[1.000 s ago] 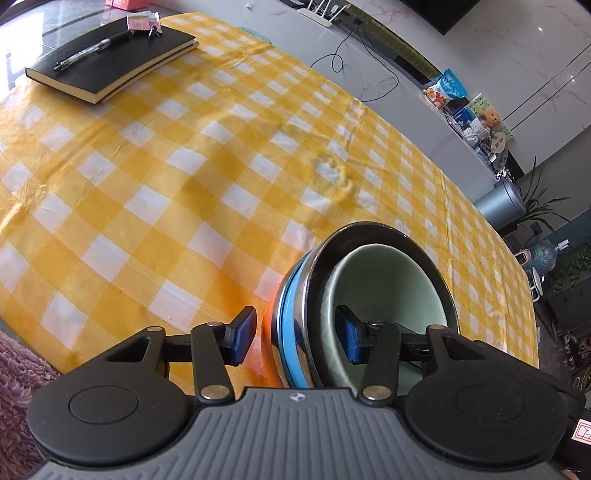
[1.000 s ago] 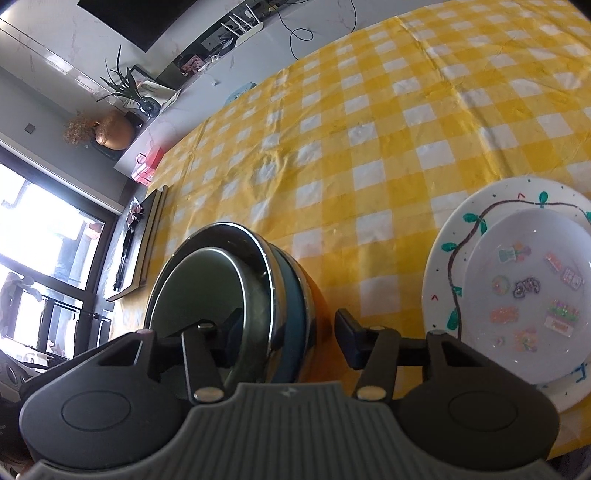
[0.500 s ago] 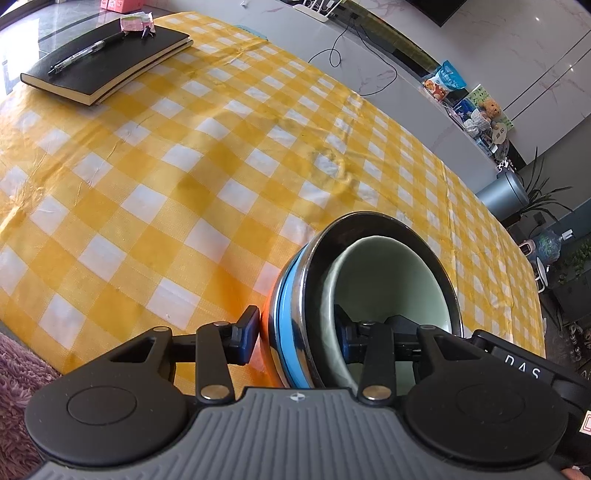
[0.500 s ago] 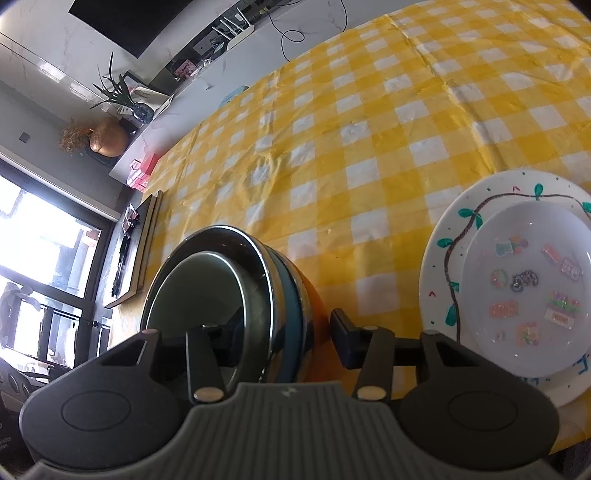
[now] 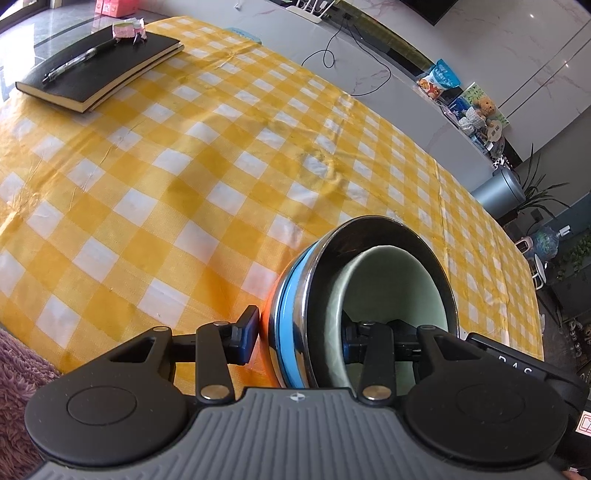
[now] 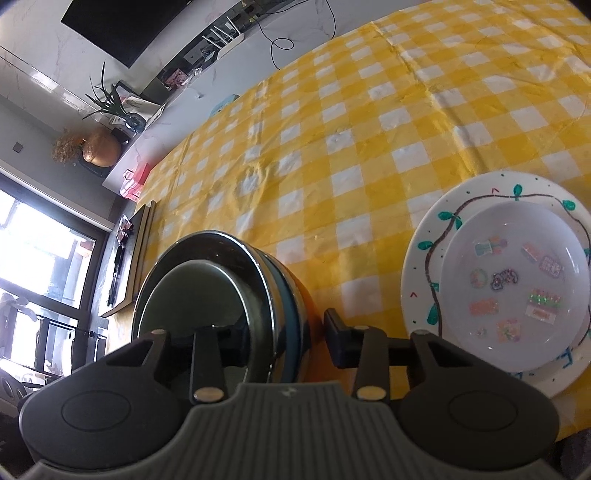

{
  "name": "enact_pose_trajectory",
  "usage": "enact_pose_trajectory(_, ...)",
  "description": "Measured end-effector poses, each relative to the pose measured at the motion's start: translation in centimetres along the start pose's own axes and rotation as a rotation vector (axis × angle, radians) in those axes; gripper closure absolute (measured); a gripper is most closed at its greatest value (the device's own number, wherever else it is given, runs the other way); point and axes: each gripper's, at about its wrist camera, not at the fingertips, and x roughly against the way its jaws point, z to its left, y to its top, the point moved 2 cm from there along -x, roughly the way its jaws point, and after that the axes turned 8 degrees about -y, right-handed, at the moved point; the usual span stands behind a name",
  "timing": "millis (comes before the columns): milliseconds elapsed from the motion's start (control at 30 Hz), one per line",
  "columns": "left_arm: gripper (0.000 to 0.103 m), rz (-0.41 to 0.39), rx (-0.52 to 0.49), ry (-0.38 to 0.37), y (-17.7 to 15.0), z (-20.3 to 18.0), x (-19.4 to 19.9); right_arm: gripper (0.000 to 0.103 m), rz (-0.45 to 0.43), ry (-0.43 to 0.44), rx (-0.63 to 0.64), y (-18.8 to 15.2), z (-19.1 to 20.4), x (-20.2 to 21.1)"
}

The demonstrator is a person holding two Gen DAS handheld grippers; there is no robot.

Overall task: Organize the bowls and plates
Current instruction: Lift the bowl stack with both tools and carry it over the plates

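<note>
We see bright daylight across the yellow checked tablecloth [image 5: 192,177], and in the right wrist view the window [image 6: 40,258] at the left edge is blown out to white. The steel bowl [image 6: 258,280] sits backlit there, its inside dark, while its rim [image 5: 295,325] catches a sharp glint in the left wrist view. Both fisheye pictures bend straight lines hard toward the corners, yet stay crisp, without motion blur.

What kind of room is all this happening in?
Most likely the living or dining room of a home. A table under a yellow checked tablecloth holds a stack of bowls and plates; a wall-mounted TV hangs above a long marble sideboard with a teddy bear.
</note>
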Motion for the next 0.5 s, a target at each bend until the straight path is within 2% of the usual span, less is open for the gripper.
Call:
enact_pose_trajectory(233,0.057,-0.005,-0.014,-0.004,-0.2,-1.6,0.4,0.065,-0.017,0.001,-0.016,0.2,-0.6,1.3)
enact_pose_trajectory(500,0.057,-0.002,-0.050,-0.030,-0.6,-5.2,0.6,0.066,-0.066,-0.001,-0.038,0.9,-2.2,4.7)
